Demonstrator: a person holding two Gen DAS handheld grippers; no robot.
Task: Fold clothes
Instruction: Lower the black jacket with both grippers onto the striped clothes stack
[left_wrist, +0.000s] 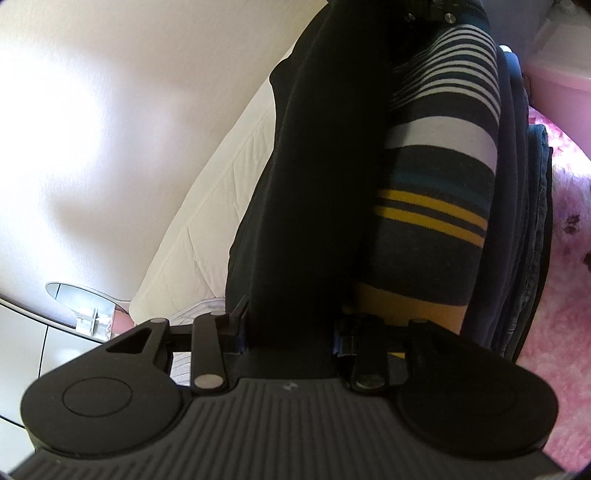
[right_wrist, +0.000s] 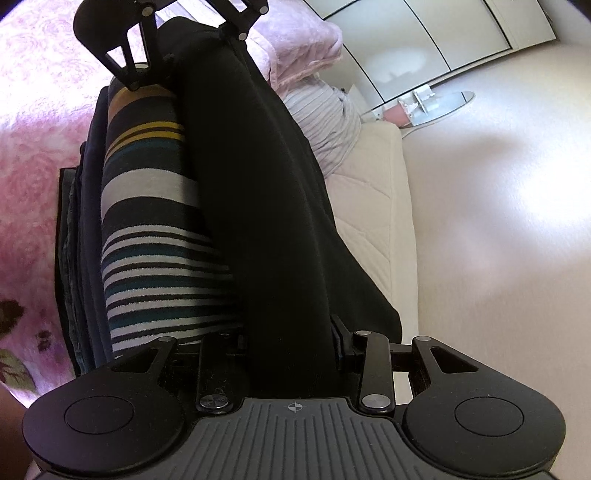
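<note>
Black fabric, a dark garment (left_wrist: 314, 184), runs as a long band up the middle of both frames, stretched between the two tools: the left gripper (left_wrist: 291, 328) pinches one end at the bottom centre of its view, and the right gripper (right_wrist: 291, 343) pinches the other end at the bottom centre of its own, with the left tool showing again at the top of the right view. Both sets of tongs are pressed together on the cloth. Just beside the band lies a striped garment (right_wrist: 155, 236) on a stack of dark folded clothes (left_wrist: 524, 221), which rests on a pink floral bedspread (right_wrist: 33, 147). The risk, as I judge it, is drag: the taut black cloth touches the striped piece, so lowering or sliding it carelessly could rumple the stack, and uneven tension could slip an end loose.
</note>
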